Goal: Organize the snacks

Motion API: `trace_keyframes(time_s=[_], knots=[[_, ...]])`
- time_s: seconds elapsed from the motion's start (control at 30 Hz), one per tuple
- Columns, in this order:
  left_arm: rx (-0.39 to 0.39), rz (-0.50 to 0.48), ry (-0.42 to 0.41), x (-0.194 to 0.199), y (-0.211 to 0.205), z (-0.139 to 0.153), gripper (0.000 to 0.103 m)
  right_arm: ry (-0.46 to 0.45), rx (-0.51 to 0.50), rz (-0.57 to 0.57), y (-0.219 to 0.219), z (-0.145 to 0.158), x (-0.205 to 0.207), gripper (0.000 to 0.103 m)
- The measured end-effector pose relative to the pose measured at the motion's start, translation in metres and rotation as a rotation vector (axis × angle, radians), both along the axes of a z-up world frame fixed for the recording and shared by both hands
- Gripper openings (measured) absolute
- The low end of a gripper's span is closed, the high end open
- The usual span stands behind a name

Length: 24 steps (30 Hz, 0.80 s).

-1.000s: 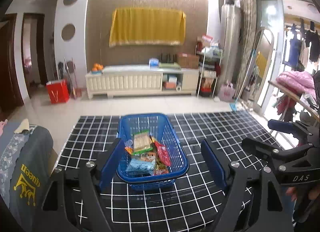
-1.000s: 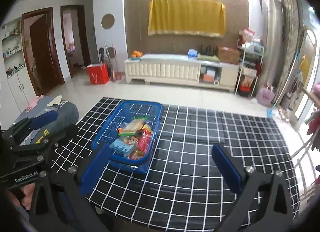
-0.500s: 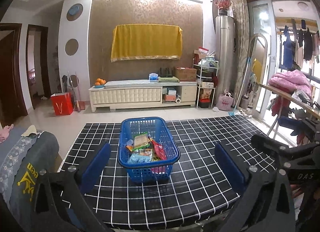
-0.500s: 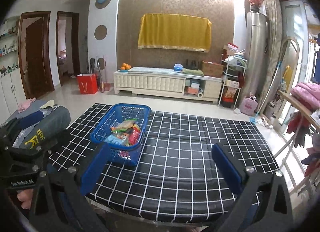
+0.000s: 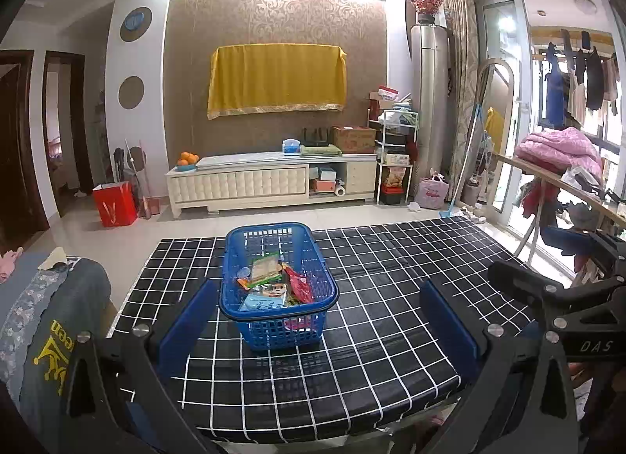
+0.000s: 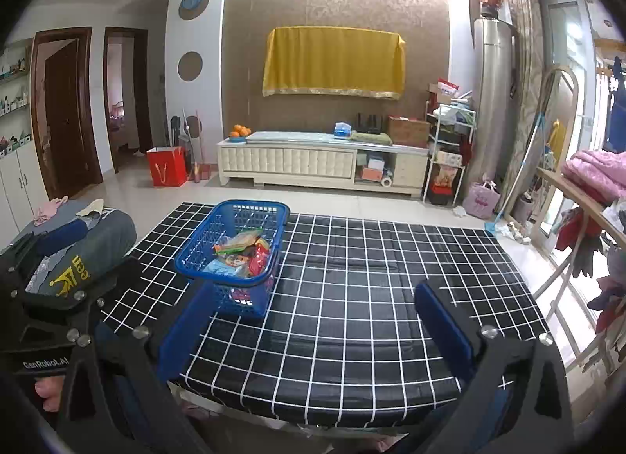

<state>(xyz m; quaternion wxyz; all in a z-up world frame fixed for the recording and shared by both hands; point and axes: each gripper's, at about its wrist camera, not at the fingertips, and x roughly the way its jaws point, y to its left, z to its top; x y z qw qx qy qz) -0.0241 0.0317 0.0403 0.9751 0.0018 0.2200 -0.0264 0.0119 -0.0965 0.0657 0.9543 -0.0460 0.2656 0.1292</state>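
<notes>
A blue plastic basket (image 5: pixel 281 331) stands on the table with the black, white-gridded cloth (image 5: pixel 391 297). Several snack packets (image 5: pixel 274 282) lie piled inside it. My left gripper (image 5: pixel 319 321) is open wide, back from the basket's near wall; its blue pads flank the basket without touching it. In the right wrist view the basket (image 6: pixel 219 280) with its snack packets (image 6: pixel 242 254) sits to the left. My right gripper (image 6: pixel 316 329) is open over bare cloth (image 6: pixel 371 297), with its left pad in front of the basket's near corner. Neither gripper holds anything.
A sofa arm draped with grey clothing (image 5: pixel 51 317) is at the left of the table. A drying rack with a pink quilt (image 5: pixel 559 149) stands on the right. Across the tiled floor are a white cabinet (image 5: pixel 270 184) and a red bag (image 5: pixel 115 203).
Both grippers have drawn back from the basket, which now sits farther off in both views. The left jaws have spread wider. The basket has not moved.
</notes>
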Motion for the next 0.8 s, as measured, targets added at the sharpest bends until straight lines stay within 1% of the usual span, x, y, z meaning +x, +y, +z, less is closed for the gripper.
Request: trace_keyframes(time_s=[0.6,0.8], knots=[[0.018,0.005,-0.004,-0.0033,-0.0017,0.0022,0.102,0.001,0.010,0.002,-0.0032,0.0020,-0.0017,0.103],[0.014,0.012,-0.007,-0.0038,-0.0014,0.0025,0.102,0.002,0.008,0.005,-0.0025,0.0013,-0.0042,0.103]])
